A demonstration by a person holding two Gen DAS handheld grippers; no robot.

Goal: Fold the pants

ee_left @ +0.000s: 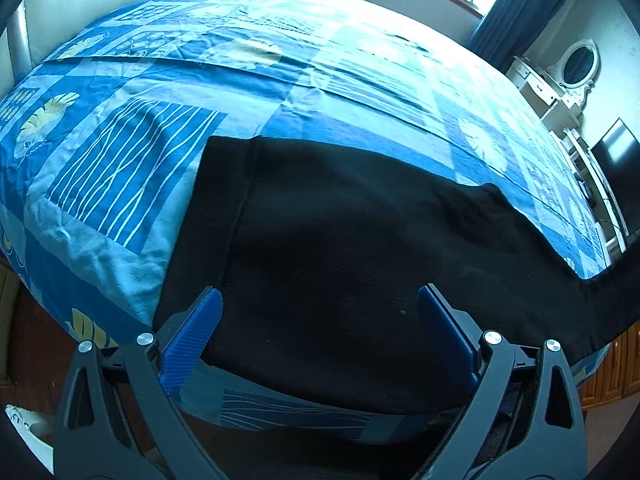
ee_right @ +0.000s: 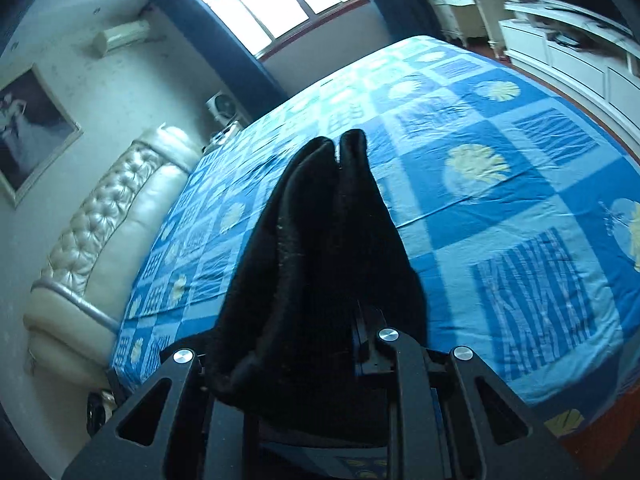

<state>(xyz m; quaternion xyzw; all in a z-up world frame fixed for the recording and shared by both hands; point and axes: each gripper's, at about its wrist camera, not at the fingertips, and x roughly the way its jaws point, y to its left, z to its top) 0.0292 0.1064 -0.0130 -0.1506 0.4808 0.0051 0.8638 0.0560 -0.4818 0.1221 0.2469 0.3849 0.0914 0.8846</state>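
The black pants [ee_left: 340, 248] lie spread on the bed [ee_left: 132, 168] along its near edge, long axis running sideways past the left gripper [ee_left: 320, 340], whose jaws stand apart directly above the cloth, not touching it. The right gripper [ee_right: 348, 240] has its jaws clamped on a bunched end of the pants, lifted off the bed. That bunch hides the right fingertips; the far leg is cut off from view.

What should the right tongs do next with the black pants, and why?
Probably carry the gripped fabric across and lay it on the flat part. The right tongs are shut on a bunched end of the black pants, lifted above the bed; the left tongs stand open over the rest.
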